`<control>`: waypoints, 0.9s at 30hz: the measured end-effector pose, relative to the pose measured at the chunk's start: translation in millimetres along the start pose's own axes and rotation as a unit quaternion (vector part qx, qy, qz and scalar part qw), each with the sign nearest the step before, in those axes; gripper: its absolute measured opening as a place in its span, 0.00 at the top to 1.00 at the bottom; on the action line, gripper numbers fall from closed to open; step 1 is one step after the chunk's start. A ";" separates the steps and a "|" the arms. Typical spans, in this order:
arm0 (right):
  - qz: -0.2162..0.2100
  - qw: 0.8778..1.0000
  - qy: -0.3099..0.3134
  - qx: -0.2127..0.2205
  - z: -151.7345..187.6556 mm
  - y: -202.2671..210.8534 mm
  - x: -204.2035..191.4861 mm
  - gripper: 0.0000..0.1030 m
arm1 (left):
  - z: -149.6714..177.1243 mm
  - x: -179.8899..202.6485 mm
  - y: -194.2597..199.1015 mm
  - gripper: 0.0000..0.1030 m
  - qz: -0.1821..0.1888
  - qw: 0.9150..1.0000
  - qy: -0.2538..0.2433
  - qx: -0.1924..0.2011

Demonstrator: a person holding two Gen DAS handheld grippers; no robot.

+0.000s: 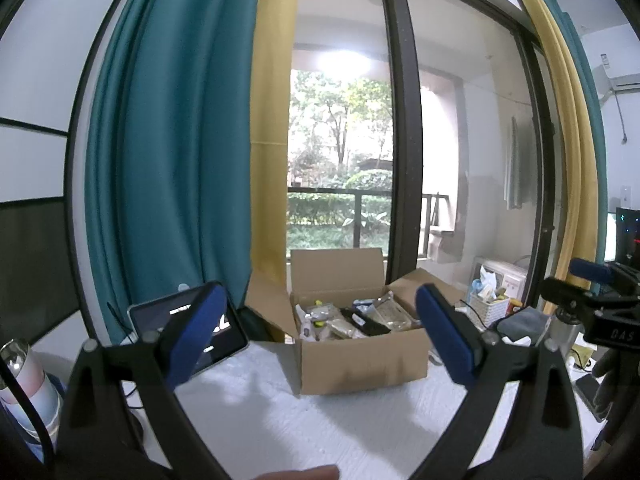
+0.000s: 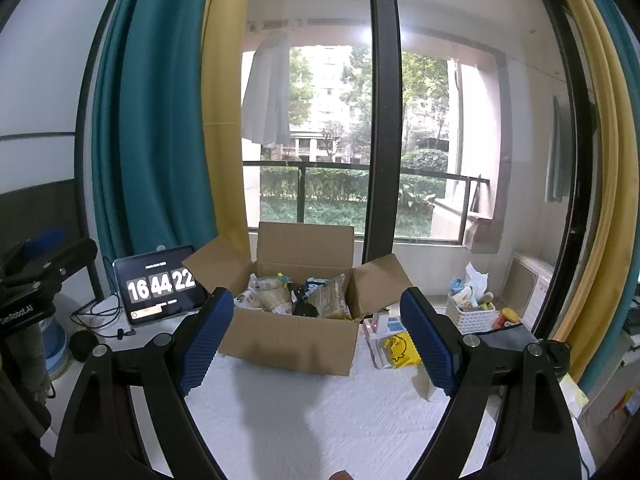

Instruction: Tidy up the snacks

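An open cardboard box stands on the white table, its flaps spread; it also shows in the right wrist view. Several snack packets lie inside it, pale and dark wrappers mixed. My left gripper is open and empty, held short of the box front. My right gripper is open and empty, also short of the box. The right gripper's body shows at the right edge of the left wrist view.
A tablet showing a clock leans at the left with cables beside it. A white basket of small items and a yellow packet lie right of the box. A bottle stands at far left. Window and curtains are behind.
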State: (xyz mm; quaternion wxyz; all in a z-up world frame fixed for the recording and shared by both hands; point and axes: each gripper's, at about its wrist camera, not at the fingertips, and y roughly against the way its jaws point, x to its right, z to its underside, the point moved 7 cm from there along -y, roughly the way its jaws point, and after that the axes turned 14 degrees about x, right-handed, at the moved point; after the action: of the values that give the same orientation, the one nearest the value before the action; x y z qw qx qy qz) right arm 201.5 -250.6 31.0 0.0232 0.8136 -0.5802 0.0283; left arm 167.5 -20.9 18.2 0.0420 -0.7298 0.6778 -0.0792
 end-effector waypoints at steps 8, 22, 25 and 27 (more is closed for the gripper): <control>0.001 1.000 0.000 -0.001 0.0 -0.8 0.8 0.15 | 1.9 0.7 -1.5 0.06 0.001 1.000 0.001 -0.001; 0.001 1.000 0.000 -0.002 0.4 -1.2 1.8 0.15 | 5.3 1.6 0.8 0.06 -0.003 1.000 0.002 -0.005; 0.002 1.000 0.000 -0.004 2.3 -2.5 1.4 0.15 | 5.5 1.1 2.8 0.06 -0.005 1.000 0.003 -0.007; 0.002 1.000 0.000 -0.004 2.7 -2.6 0.9 0.15 | 5.6 1.0 2.7 0.06 -0.004 1.000 0.003 -0.007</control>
State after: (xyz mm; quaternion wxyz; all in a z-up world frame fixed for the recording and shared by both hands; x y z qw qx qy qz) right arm 204.4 -250.8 28.3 0.0267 0.8125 -0.5818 0.0256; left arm 165.8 -22.4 12.3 0.0346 -0.7327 0.6753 -0.0771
